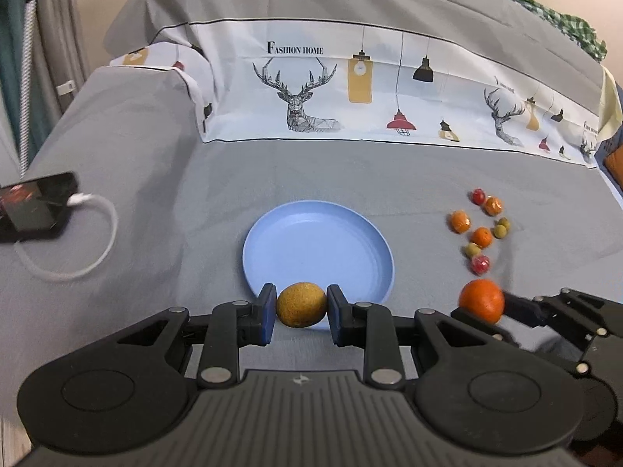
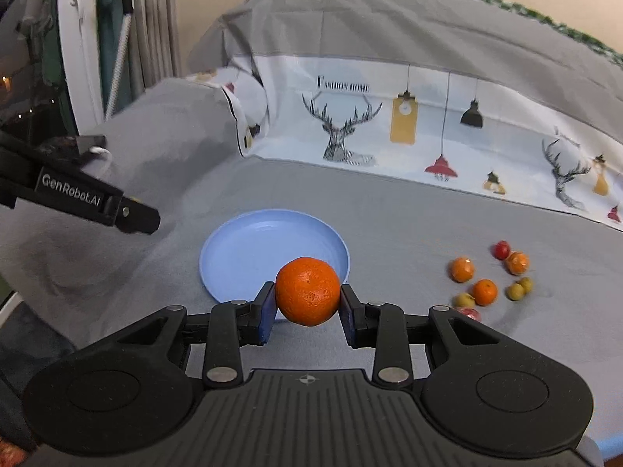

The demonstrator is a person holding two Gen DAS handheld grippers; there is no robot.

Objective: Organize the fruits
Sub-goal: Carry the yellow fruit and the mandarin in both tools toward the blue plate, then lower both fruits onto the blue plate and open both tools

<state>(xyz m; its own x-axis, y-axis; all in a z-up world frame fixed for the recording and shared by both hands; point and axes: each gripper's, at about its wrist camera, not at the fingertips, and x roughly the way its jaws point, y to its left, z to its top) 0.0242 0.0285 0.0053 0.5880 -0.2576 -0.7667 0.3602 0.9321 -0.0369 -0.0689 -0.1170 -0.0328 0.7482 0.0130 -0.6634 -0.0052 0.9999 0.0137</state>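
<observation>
Over the plate's near rim: left gripper (image 1: pixel 300 307), clenched on a yellow-brown fruit (image 1: pixel 301 304) held between its blue pads.
Plate: blue plate (image 1: pixel 317 247), on the grey sheet (image 1: pixel 163 210), nothing lying in it.
Right of the plate: right gripper (image 2: pixel 307 303), grasping a large orange (image 2: pixel 308 291); from the right wrist view this orange hangs before the plate's near right rim.
Loose fruit: cluster (image 1: pixel 481 229) well right of the plate, on the sheet; small oranges, red ones, greenish ones, kinds hard to tell in the blur.
Left of the plate: phone (image 1: pixel 33 206) with a white cable (image 1: pixel 97 233) plugged in.
Behind the plate: deer-print cloth (image 1: pixel 350 85).
</observation>
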